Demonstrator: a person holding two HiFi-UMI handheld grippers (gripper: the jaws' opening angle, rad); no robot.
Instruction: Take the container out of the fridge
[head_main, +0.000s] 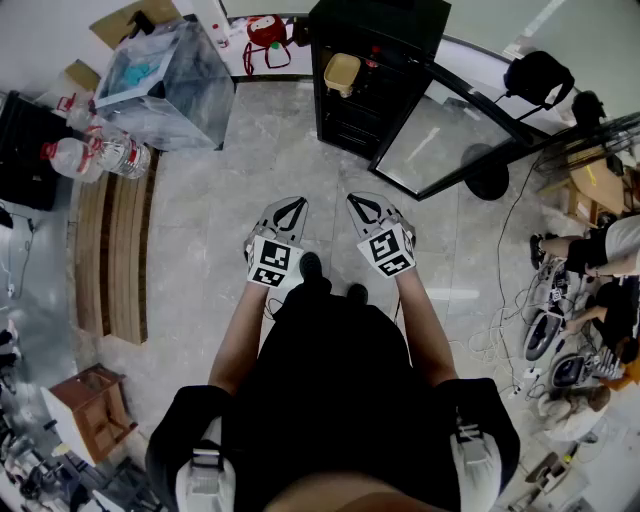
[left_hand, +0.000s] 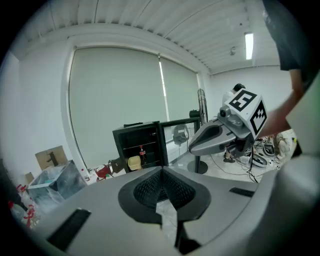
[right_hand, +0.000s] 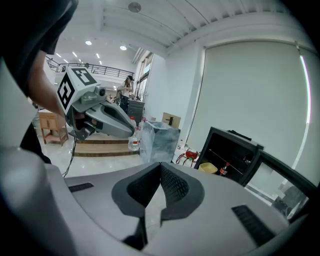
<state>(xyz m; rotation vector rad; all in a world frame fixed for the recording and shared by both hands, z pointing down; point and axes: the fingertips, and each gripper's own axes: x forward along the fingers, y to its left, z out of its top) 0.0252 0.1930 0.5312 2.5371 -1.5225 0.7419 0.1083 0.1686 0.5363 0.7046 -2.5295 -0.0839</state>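
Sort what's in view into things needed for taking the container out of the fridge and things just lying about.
Job: fridge, door open; beige container inside it; left gripper and right gripper, both shut, empty.
Lying about: water bottles; clear bin; cardboard box; wooden stool; cola bottle in the fridge.

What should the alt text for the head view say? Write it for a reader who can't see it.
A person stands facing an open black fridge with a tan container inside, its door swung right. The left gripper and right gripper are held side by side, shut and empty.
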